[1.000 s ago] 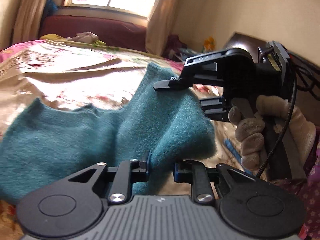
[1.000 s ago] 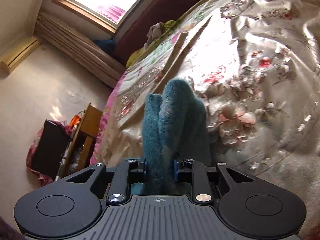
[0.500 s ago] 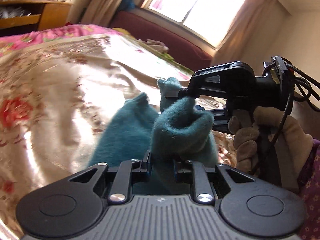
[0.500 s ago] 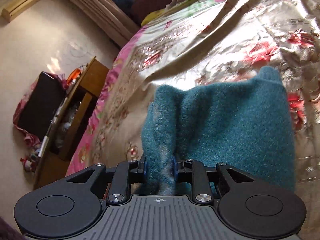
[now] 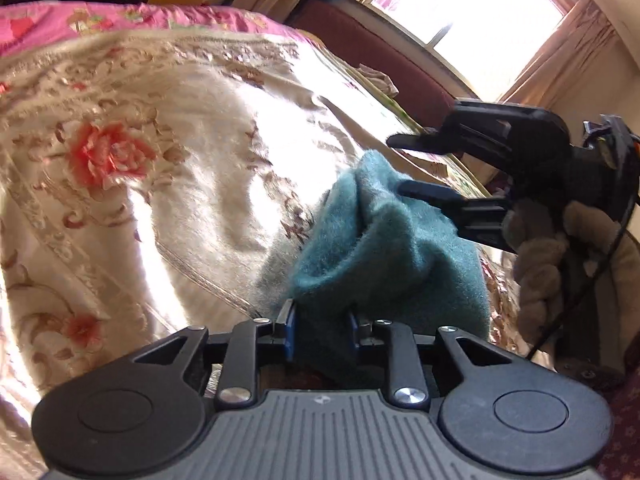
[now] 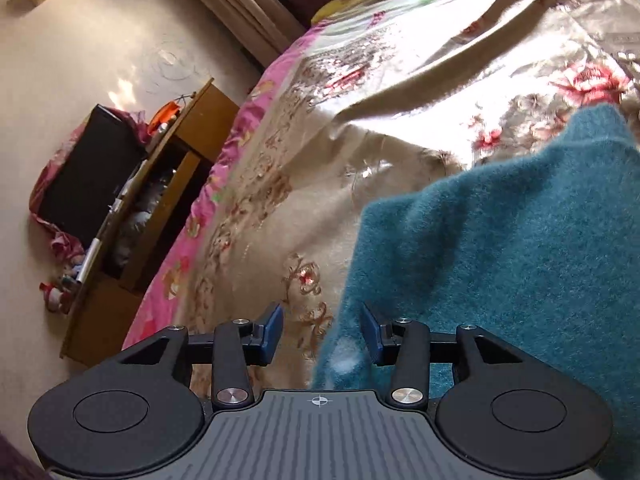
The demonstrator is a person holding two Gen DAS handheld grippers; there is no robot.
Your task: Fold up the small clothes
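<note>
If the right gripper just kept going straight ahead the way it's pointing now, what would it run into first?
Most likely the teal knit garment, whose edge already lies between the opening jaws of the right gripper. Slightly to the left of that edge, it would meet the floral bedspread instead; depth is hard to judge.

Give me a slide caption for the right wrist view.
Right gripper opening, jaws apart beside the fuzzy teal knit garment on the floral satin bedspread.
</note>
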